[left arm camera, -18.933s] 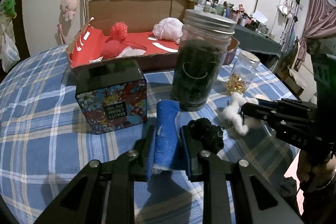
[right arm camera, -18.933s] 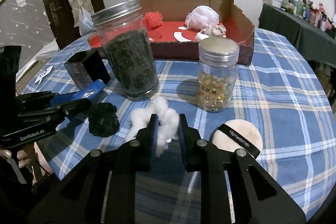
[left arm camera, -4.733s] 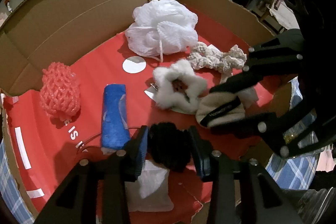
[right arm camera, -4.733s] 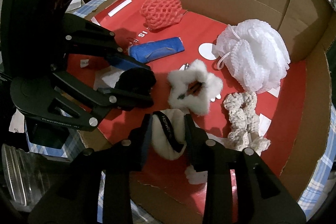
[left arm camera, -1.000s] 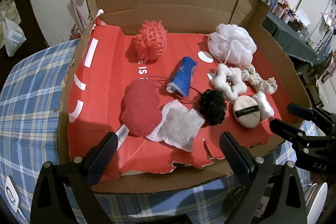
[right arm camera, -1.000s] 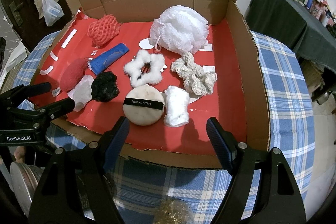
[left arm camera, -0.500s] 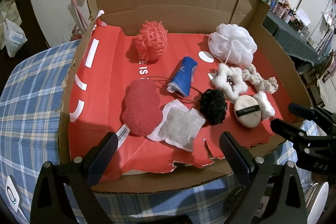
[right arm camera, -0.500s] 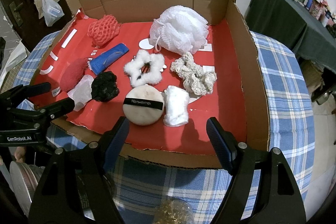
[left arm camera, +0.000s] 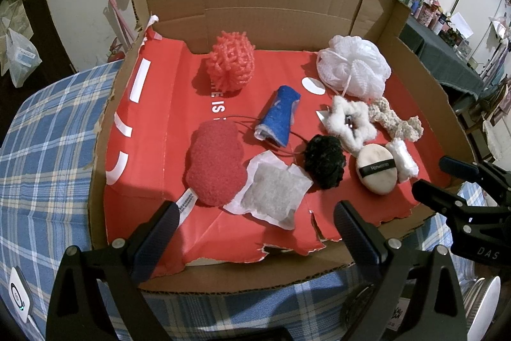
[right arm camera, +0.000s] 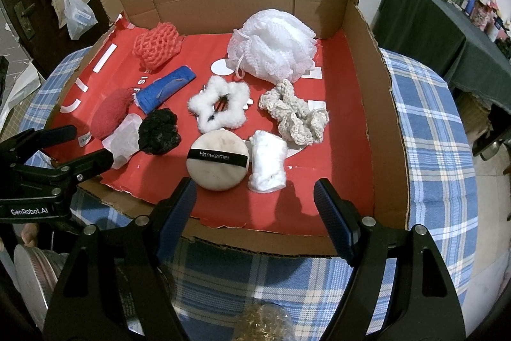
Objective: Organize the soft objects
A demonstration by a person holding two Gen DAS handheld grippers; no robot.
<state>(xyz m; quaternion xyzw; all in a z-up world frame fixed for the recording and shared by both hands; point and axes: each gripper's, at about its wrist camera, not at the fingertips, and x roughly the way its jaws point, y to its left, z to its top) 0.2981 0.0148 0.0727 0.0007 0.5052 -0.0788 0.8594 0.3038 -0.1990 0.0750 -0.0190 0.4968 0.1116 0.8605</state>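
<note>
A cardboard box (left arm camera: pixel 274 8) with a red lining holds the soft things. Lying in it are a coral net puff (left arm camera: pixel 230 66), a blue cloth roll (left arm camera: pixel 278 117), a red sponge (left arm camera: pixel 215 162), a white sachet (left arm camera: pixel 271 190), a black pompom (right arm camera: pixel 158 133), a white star scrunchie (right arm camera: pixel 220 107), a powder puff (right arm camera: pixel 218 162), a cotton wad (right arm camera: pixel 266 162), a crochet scrunchie (right arm camera: pixel 293 114) and a white bath pouf (right arm camera: pixel 274 47). My left gripper (left arm camera: pixel 254 213) hangs open over the box's near edge. My right gripper (right arm camera: pixel 255 186) is open beside it, just short of the powder puff. Neither holds anything.
The box sits on a round table with a blue plaid cloth (right arm camera: pixel 428 149). A jar of golden capsules (right arm camera: pixel 262 323) and a metal jar lid (right arm camera: pixel 30 270) are close under the grippers. A dark green table (right arm camera: pixel 424 21) with several small items stands to the right.
Earlier the grippers carried the blue cloth, cotton, black pompom and powder puff; these now lie in the box. Both grippers have let go and drawn back. Nothing moved in the last second.
</note>
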